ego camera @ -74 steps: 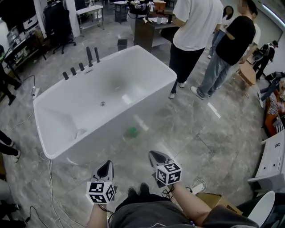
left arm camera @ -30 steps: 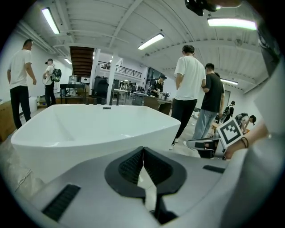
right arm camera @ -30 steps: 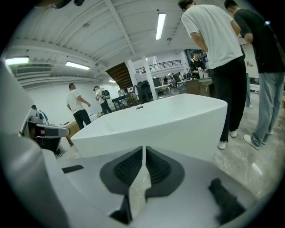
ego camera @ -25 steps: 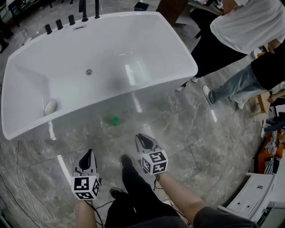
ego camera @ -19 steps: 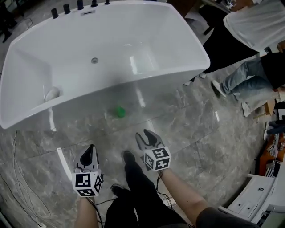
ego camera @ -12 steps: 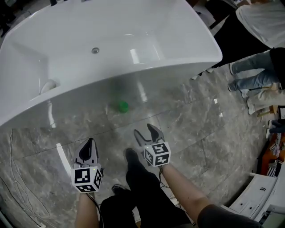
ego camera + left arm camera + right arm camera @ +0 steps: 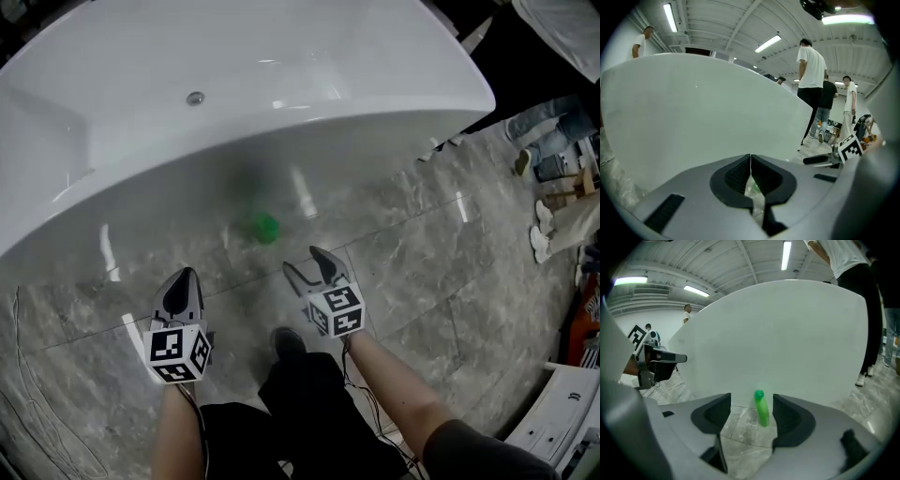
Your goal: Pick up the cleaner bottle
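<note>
The right gripper point(image 7: 310, 266) has sunk floorward, its empty jaws just spreading, approaching the cleaner bottle point(image 7: 263, 227) standing on the floor point(image 7: 422, 262) against the bathtub point(image 7: 281, 122), while the left gripper point(image 7: 181, 284) stays pinched together; next, I'd say, reach forward and straddle it.

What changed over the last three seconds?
The left gripper and right gripper moved in toward the green bottle beside the bathtub. The right's fingers have just opened, nothing between them yet. Unchanged: left shut, bottle upright on the floor.
</note>
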Demonstrator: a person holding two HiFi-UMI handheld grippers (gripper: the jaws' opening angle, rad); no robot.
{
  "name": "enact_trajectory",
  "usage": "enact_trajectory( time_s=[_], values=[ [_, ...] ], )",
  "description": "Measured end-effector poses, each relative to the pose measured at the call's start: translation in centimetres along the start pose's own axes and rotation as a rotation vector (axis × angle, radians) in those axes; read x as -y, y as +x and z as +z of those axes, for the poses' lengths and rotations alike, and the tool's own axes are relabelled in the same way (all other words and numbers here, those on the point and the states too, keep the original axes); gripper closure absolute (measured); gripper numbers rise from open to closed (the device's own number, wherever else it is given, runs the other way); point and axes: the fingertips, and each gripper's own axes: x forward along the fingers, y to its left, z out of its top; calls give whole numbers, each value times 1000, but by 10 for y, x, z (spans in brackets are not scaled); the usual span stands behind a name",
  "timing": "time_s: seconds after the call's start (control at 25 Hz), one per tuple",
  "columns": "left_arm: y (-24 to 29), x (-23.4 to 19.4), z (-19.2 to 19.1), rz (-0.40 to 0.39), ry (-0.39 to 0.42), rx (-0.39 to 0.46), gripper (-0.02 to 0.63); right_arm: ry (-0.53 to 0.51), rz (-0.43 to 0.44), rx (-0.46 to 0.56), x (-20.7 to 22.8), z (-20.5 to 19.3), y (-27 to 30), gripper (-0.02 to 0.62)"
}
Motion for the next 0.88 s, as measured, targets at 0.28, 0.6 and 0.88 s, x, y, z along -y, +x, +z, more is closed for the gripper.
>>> enact_trajectory(
  time_s=[0.28, 0.6, 0.88],
  values=[
    [56, -19, -44, -24, -12, 20, 591, -35, 15, 44, 12, -39, 51, 311],
    [100, -22, -77, -62, 22, 44, 591, -15, 18, 85, 24, -78, 92, 313],
    [122, -24, -96, -64, 14, 47, 591, -13, 15, 104, 33, -92, 123, 313]
  ],
)
